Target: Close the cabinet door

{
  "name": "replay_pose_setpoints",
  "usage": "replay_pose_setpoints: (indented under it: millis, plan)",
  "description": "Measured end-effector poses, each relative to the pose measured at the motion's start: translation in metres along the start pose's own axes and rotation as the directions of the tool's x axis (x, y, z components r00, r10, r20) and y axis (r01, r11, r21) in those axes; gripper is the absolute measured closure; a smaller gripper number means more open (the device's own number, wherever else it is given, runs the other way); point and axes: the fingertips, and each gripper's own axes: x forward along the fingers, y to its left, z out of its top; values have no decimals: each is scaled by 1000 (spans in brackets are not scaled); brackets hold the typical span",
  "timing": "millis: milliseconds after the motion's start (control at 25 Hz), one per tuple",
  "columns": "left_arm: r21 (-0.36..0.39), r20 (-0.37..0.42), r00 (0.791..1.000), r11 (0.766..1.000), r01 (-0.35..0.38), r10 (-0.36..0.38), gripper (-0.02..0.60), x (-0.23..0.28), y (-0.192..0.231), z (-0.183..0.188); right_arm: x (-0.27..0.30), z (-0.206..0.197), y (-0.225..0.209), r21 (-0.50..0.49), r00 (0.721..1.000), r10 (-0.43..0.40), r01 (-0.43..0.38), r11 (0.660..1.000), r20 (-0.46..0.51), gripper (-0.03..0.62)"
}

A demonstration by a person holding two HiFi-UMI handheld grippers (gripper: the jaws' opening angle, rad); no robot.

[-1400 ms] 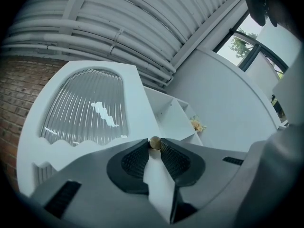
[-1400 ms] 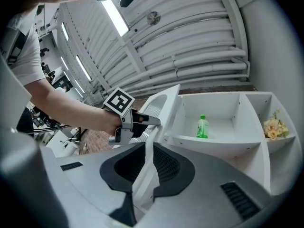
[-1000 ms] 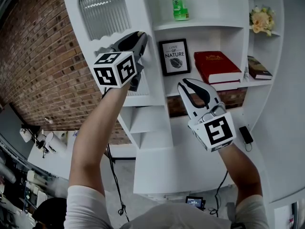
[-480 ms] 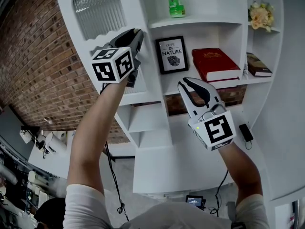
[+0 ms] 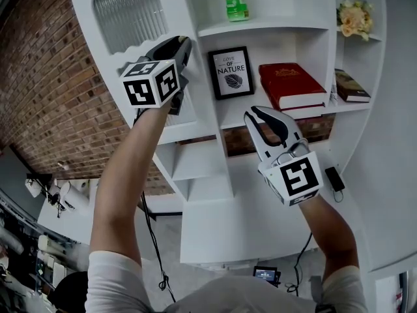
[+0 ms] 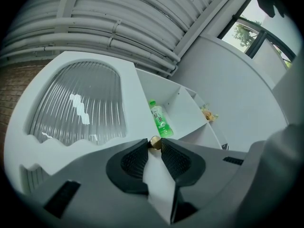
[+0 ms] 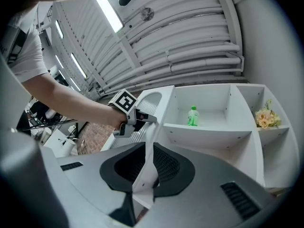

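Note:
The white cabinet door (image 5: 130, 12) with its ribbed glass pane (image 6: 78, 103) stands swung open at the cabinet's left side. My left gripper (image 5: 183, 42) is raised to the door's free edge and is shut on the small brass knob (image 6: 156, 142), which sits between the fingertips of the left gripper (image 6: 156, 145). My right gripper (image 5: 251, 112) hangs lower, in front of the middle shelves, touching nothing. Only a narrow gap separates its jaws, and in the right gripper view nothing is between the pads of the right gripper (image 7: 148, 147).
On the open shelves are a green bottle (image 5: 232, 2), a framed print (image 5: 230, 72), a red book (image 5: 290, 87), a second book (image 5: 352, 89) and flowers (image 5: 354, 18). A brick wall (image 5: 45, 96) lies left of the cabinet. Cables run on the floor below.
The cabinet and my left gripper have shifted slightly left and up in the head view. The left gripper keeps its hold on the knob. The right gripper has barely moved.

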Motion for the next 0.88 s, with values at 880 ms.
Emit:
replay_pose_setpoints:
  millis: [880]
  plan:
    - [-20,27,998,998,63,-63,494,-13,-1,4,-5,0,9,7,1000,-13,13,1000,-28,526]
